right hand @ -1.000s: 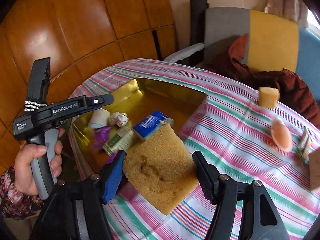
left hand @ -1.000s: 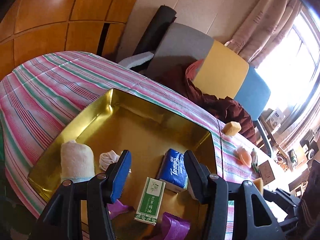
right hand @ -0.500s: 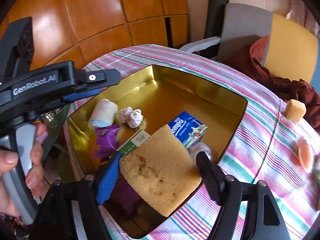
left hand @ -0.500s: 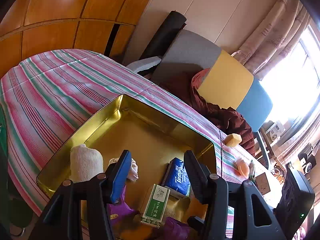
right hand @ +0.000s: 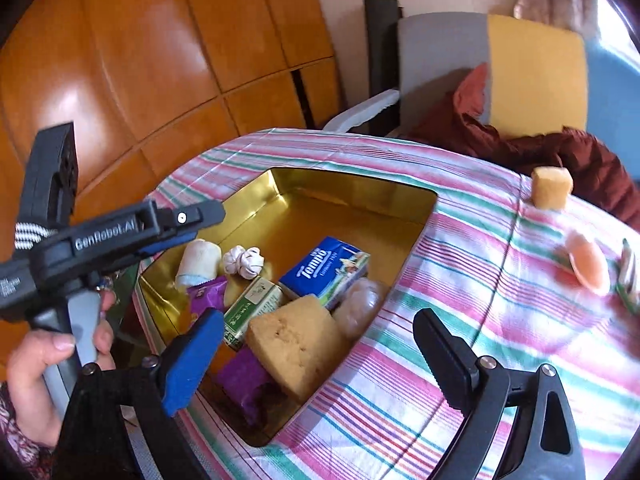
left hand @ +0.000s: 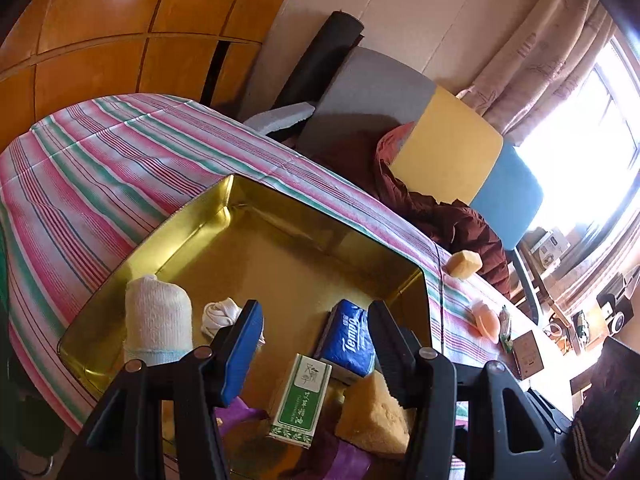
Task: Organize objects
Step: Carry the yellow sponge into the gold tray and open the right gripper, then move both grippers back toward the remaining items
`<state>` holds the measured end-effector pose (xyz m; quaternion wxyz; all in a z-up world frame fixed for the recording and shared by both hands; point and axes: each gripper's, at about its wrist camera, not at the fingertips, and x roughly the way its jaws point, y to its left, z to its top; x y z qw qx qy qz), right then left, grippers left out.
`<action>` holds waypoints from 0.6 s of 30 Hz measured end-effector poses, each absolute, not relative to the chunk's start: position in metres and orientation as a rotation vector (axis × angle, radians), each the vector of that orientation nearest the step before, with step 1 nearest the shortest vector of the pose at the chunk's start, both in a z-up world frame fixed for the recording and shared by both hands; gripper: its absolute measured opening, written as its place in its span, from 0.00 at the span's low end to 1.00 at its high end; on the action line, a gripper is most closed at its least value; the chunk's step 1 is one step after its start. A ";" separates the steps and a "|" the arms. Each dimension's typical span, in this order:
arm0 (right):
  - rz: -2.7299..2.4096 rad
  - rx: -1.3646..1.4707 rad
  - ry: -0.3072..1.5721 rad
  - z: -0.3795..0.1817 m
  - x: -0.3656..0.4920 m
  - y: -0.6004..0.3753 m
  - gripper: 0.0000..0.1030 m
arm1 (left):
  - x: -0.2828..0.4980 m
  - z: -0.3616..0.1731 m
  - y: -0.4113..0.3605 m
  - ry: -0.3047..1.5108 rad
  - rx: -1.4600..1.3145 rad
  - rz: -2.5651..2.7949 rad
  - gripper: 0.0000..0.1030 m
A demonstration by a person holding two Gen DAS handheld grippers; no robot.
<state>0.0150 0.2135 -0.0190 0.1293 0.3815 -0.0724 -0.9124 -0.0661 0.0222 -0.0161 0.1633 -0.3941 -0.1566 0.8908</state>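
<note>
A gold tin tray (left hand: 192,216) (right hand: 352,184) sits on the striped tablecloth. It holds a blue Tempo tissue pack (right hand: 324,268), a green box (right hand: 252,308), a white rolled cloth (right hand: 198,266), a white knotted cloth (right hand: 244,262) and purple wrappers (right hand: 240,376). A big yellow sponge (right hand: 296,344) (left hand: 372,412) lies tilted at the tray's near corner, leaning on the wrappers. My right gripper (right hand: 316,320) hangs above it with jaws opening wide, pads clear of the sponge. My left gripper (left hand: 315,312) is open and empty over the tray's near side.
On the cloth to the right lie a small sponge cube (right hand: 552,192), a pink oval piece (right hand: 588,266) and a green packet (right hand: 628,276). A hand (right hand: 40,360) holds the left gripper at the tray's left. A chair with a dark red garment (left hand: 440,208) stands behind the table.
The right gripper carried the yellow sponge over the tray, spread its jaws and let go; the sponge now rests in the tray. The left gripper stays half open.
</note>
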 end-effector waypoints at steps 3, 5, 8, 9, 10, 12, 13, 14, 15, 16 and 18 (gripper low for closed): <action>-2.698 1.140 -0.181 -0.020 0.019 0.220 0.93 | -0.063 -0.018 0.032 -0.406 -1.129 2.516 0.54; -2.710 1.166 -0.174 -0.023 0.021 0.227 0.93 | -0.061 -0.019 0.039 -0.377 -1.131 2.496 0.54; -2.730 1.208 -0.182 -0.028 0.024 0.240 0.93 | -0.056 -0.021 0.050 -0.332 -1.129 2.467 0.54; -2.737 1.226 -0.183 -0.030 0.025 0.244 0.93 | -0.054 -0.021 0.054 -0.318 -1.127 2.457 0.54; -2.743 1.244 -0.186 -0.032 0.027 0.250 0.93 | -0.052 -0.021 0.058 -0.303 -1.122 2.446 0.54; -2.754 1.284 -0.189 -0.037 0.029 0.260 0.93 | -0.047 -0.019 0.066 -0.266 -1.110 2.426 0.54; -2.759 1.305 -0.186 -0.040 0.031 0.265 0.93 | -0.043 -0.019 0.070 -0.252 -1.103 2.412 0.54; -2.762 1.337 -0.180 -0.043 0.032 0.272 0.93 | -0.041 -0.018 0.075 -0.236 -1.096 2.396 0.54; -2.762 1.372 -0.173 -0.047 0.033 0.277 0.93 | -0.037 -0.018 0.079 -0.217 -1.091 2.382 0.54; -2.761 1.411 -0.168 -0.051 0.034 0.283 0.93 | -0.034 -0.018 0.084 -0.197 -1.087 2.364 0.54; -2.759 1.480 -0.167 -0.059 0.037 0.296 0.93 | -0.028 -0.019 0.095 -0.161 -1.081 2.323 0.54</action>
